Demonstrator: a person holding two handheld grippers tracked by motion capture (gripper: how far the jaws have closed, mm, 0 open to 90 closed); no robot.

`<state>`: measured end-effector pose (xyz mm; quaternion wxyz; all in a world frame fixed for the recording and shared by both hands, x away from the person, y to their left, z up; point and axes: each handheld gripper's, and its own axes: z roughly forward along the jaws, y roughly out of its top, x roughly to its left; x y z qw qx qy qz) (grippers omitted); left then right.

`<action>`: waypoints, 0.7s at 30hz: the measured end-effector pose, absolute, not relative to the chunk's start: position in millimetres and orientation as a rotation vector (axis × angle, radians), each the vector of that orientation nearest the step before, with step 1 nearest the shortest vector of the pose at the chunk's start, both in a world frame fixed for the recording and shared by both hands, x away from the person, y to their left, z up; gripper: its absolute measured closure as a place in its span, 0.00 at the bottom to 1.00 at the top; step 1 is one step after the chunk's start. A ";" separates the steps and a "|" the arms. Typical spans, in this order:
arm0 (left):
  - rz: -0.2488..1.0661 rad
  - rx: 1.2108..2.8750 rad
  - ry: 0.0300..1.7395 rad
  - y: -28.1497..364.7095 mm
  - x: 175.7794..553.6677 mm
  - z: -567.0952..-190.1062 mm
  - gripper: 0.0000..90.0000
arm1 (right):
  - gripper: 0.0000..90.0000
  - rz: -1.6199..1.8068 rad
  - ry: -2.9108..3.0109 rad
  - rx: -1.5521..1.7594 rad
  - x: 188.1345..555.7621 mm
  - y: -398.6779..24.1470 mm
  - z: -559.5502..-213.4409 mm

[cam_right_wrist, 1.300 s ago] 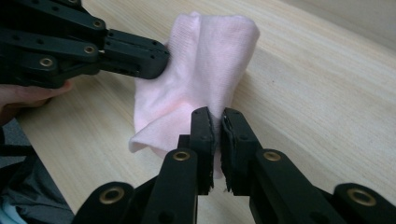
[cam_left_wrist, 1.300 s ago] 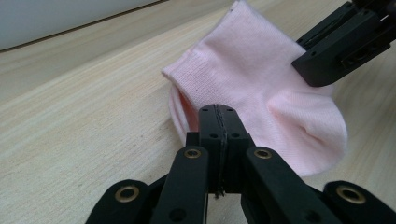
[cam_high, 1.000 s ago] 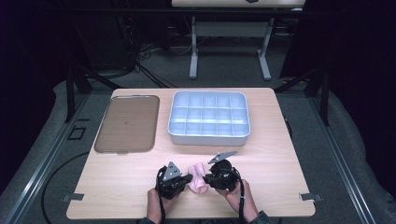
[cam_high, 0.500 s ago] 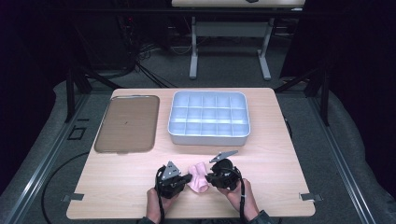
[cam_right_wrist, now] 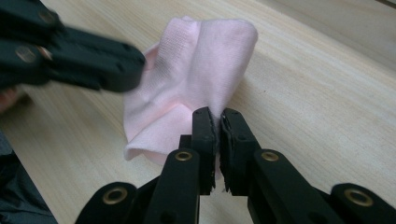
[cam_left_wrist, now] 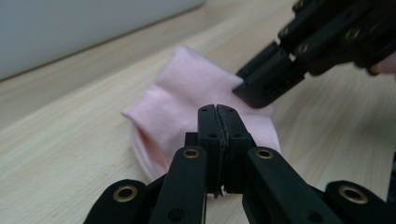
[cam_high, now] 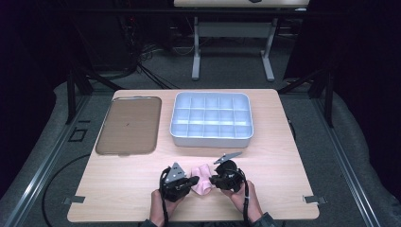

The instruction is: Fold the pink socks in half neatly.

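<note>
A small pink cloth [cam_high: 202,179] lies bunched on the wooden table [cam_high: 118,189] near the front edge, between my two grippers. My left gripper [cam_high: 193,181] is shut on the cloth's left side; in its own view the jaws [cam_left_wrist: 218,112] pinch the pink cloth [cam_left_wrist: 187,88]. My right gripper [cam_high: 213,179] is shut on the right side, and in the right gripper view a fold of the cloth [cam_right_wrist: 205,70] is caught between its jaws [cam_right_wrist: 218,119]. The opposite gripper shows in each gripper view, gripping the same cloth.
A grey tray with several compartments [cam_high: 211,138] stands at the back centre of the table. A flat brown tray [cam_high: 127,125] lies to its left. A person's hands come in from the bottom edge. A second table's legs stand beyond on the dark floor.
</note>
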<state>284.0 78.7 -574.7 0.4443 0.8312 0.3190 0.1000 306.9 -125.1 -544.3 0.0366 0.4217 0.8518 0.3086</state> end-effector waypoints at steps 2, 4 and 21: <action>0.251 2.105 0.799 73.9 286.2 -583.1 0.99 | 0.94 0.956 2.612 1.291 306.2 -124.6 -543.2; 0.228 2.072 0.814 74.9 287.1 -587.6 1.00 | 0.94 0.958 2.624 1.261 305.1 -124.7 -540.8; 0.171 1.962 0.851 103.2 291.7 -579.1 0.89 | 0.94 1.002 2.639 1.218 303.6 -118.7 -537.5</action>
